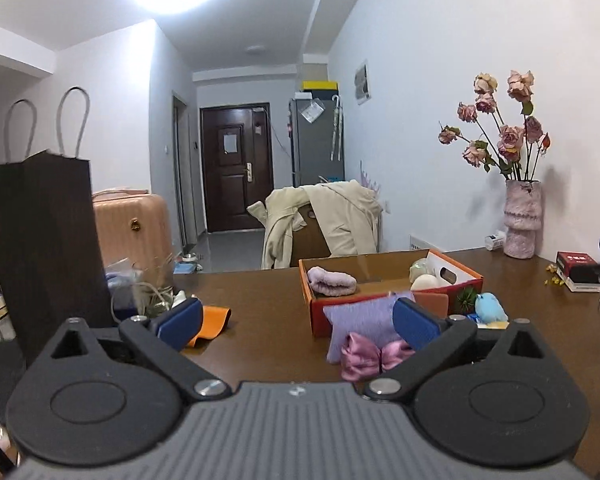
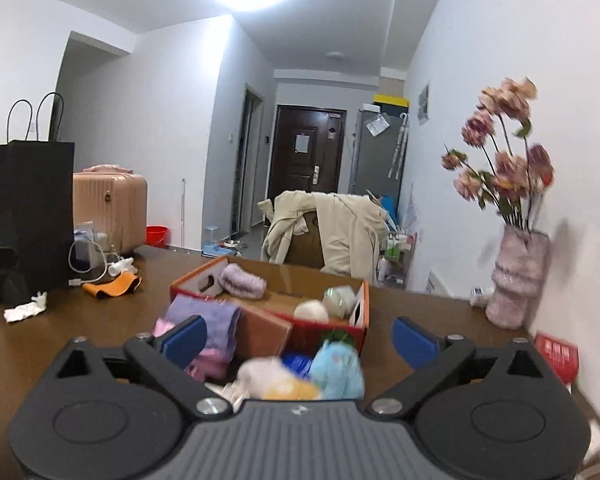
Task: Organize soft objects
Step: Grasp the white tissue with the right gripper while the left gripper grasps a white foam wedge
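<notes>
I hold my left gripper (image 1: 298,322) low over the brown table (image 1: 260,344), and its two blue pads (image 1: 414,322) stand wide apart with nothing between them. Just ahead of it, a little to the right, a lilac cloth (image 1: 358,326) leans against the near wall of the orange cardboard box (image 1: 388,280), and a pink satin bow (image 1: 366,354) lies at the foot of this cloth, close to the right finger. Inside the box, at its left end, a rolled lilac knit piece (image 1: 332,280) rests, and at its right end I see a white round soft thing (image 1: 426,282). To the right of the right finger a light blue plush toy (image 1: 490,308) sits on the table beside the box. To the left of the left finger an orange cloth (image 1: 212,322) lies flat, and further left a dark paper bag (image 1: 40,240) stands upright. My right gripper (image 2: 300,340) is also fully spread and empty. Directly between its fingers, very near, the blue plush toy (image 2: 338,368) and a white and yellow soft toy (image 2: 276,380) lie together, but they are blurred. Behind them is the box (image 2: 328,328), and the lilac cloth (image 2: 208,320) is by the left finger. Far to the right a vase of dried roses (image 2: 518,276) stands against the wall.
</notes>
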Demonstrator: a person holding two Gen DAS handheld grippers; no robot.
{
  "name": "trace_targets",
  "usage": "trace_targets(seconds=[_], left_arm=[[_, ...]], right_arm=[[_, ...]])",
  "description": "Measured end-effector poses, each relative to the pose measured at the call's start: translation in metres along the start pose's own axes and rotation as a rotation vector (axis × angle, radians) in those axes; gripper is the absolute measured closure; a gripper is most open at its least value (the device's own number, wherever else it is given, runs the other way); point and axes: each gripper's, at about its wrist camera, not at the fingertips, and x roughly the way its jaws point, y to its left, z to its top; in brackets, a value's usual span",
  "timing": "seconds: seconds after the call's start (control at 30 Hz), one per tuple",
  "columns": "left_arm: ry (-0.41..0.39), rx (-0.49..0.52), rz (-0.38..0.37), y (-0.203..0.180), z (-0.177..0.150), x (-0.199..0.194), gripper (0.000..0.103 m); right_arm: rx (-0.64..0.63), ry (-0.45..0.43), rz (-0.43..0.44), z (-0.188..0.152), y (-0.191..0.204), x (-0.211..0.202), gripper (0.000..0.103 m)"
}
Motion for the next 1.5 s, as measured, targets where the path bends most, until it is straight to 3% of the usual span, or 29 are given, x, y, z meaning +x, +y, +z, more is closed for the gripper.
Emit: trace_targets(seconds=[0.13, 0.23, 0.43, 0.77, 0.9, 1.07, 1.2, 1.23, 1.3, 1.4, 1.5], left_arm=[[0.023, -0.050, -0.028, -0.002, -0.026, -0.017, 0.000], [0.056, -0.021, -0.056, -0.005, -0.040, -0.017, 0.000], [0.098, -0.028, -0.068, -0.008, -0.044, 0.002, 0.000], [0.232, -0.025, -0.080, -0.020, -0.056, 0.061, 0.000], [0.271, -0.016, -0.095, -0.028, -0.059, 0.086, 0.000], [0.319, 0.001, -0.085, -0.037, -0.063, 0.124, 0.000], [0.390, 0.020, -0.093, -0.044, -0.068, 0.149, 0.001], [0.407, 0.022, -0.104, -0.049, -0.069, 0.153, 0.002], [0.433, 0.035, -0.134, -0.062, -0.071, 0.161, 0.016], [0.450, 0.043, -0.233, -0.090, -0.071, 0.168, 0.030], [0.458, 0.056, -0.318, -0.122, -0.074, 0.174, 0.034]], right_arm=[[0.068, 0.021, 0.016, -0.031, 0.014, -0.023, 0.001], [0.089, 0.051, 0.022, -0.051, 0.017, -0.033, 0.000], [0.128, 0.072, -0.008, -0.060, 0.003, -0.031, 0.001], [0.147, 0.155, 0.105, -0.067, 0.016, 0.030, 0.012], [0.130, 0.195, 0.147, -0.063, 0.026, 0.065, 0.028], [0.069, 0.214, 0.199, -0.056, 0.039, 0.116, 0.040], [0.028, 0.285, 0.203, -0.059, 0.042, 0.155, 0.056], [0.009, 0.315, 0.200, -0.063, 0.043, 0.163, 0.068], [-0.017, 0.320, 0.198, -0.067, 0.039, 0.164, 0.085], [0.047, 0.307, 0.231, -0.069, 0.016, 0.155, 0.089], [0.091, 0.284, 0.202, -0.069, -0.009, 0.144, 0.091]])
